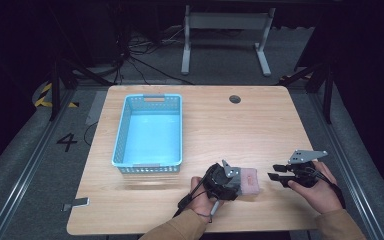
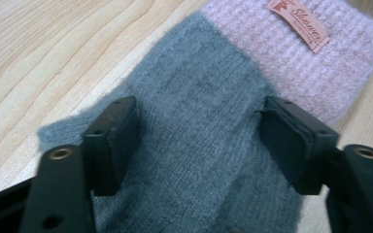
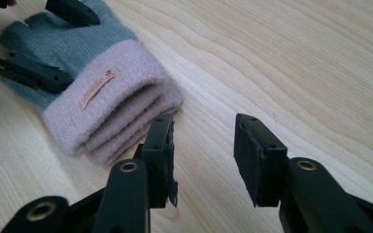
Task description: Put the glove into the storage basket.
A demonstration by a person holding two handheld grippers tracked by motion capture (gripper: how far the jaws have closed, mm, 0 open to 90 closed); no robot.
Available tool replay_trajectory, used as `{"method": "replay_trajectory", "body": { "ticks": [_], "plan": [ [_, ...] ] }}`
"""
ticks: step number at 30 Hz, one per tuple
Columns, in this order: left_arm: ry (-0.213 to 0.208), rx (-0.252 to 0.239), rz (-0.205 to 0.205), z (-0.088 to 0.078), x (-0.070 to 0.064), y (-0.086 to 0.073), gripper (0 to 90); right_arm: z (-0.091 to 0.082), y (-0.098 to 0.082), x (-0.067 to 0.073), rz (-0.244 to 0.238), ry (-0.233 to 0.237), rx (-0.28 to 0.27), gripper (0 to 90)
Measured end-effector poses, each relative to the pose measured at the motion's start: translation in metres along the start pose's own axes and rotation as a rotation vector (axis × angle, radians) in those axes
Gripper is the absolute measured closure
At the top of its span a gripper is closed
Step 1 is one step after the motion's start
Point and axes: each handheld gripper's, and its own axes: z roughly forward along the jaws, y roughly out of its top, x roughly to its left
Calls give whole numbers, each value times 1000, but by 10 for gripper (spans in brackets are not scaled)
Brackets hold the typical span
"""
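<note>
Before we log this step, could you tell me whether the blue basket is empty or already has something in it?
Empty. The high view shows the blue basket with a bare floor inside; the grey and pink gloves lie on the table, outside it.

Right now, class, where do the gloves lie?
In the high view the gloves lie near the table's front edge, between the left tool and right tool.

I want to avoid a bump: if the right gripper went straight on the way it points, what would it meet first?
Probably the pink cuff of the gloves: the right gripper points just past its edge, bare table beyond. Depth is unclear.
</note>
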Motion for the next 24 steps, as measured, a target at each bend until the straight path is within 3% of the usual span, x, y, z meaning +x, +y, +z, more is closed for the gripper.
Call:
{"method": "replay_trajectory", "body": {
  "ticks": [5, 10, 17, 24],
  "plan": [
    [-16, -2, 22, -2, -6, 0, 528, 0, 0, 0, -6, 3, -5, 595],
    [-33, -5, 14, -4, -5, 1, 623, 0, 0, 0, -9, 4, -11, 591],
    [-49, -2, 17, -10, -1, 3, 674, -2, -1, -3, -3, 8, -17, 590],
    [-51, -9, 33, -30, 4, 11, 684, -2, 3, -6, 2, 13, -31, 589]
  ]
}}
